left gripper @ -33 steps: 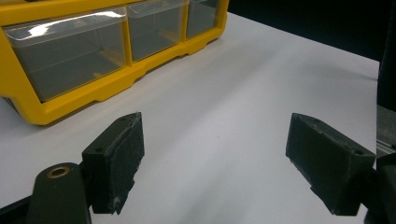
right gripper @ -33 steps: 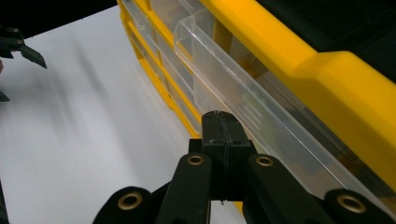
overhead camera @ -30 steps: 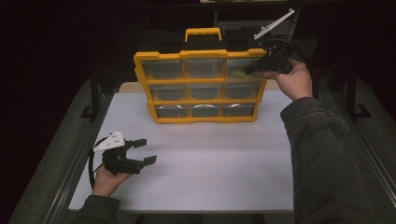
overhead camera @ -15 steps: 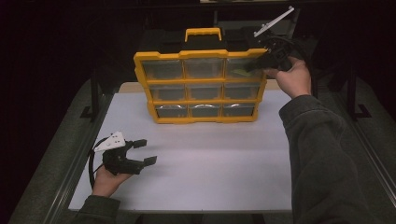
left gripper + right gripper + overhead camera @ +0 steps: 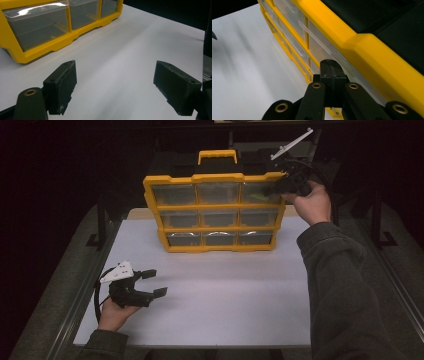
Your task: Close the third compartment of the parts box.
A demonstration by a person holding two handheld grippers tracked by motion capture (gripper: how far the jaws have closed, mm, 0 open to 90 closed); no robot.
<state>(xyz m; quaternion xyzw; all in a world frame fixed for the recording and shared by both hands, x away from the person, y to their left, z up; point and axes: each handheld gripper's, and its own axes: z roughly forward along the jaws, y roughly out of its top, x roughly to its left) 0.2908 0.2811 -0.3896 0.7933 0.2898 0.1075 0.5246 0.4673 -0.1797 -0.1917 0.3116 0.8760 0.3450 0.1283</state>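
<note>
A yellow organizer (image 5: 215, 215) with a black top, a yellow carry handle (image 5: 217, 156) and nine clear drawers stands upright at the back of the white table (image 5: 225, 290). My right gripper (image 5: 272, 192) is at the front of the top right drawer (image 5: 255, 192). In the right gripper view its jaws (image 5: 331, 65) are shut, tips against that drawer's clear upper lip (image 5: 342, 58); I cannot tell whether the lip is pinched. My left gripper (image 5: 155, 283) rests low over the table's front left, open and empty (image 5: 115, 85), aimed toward the organizer's bottom row (image 5: 37, 47).
Dark metal framing and rails run along both sides of the table (image 5: 100, 220). A sleeved right forearm (image 5: 340, 285) crosses the table's right side. White tabletop lies between the left gripper and the organizer.
</note>
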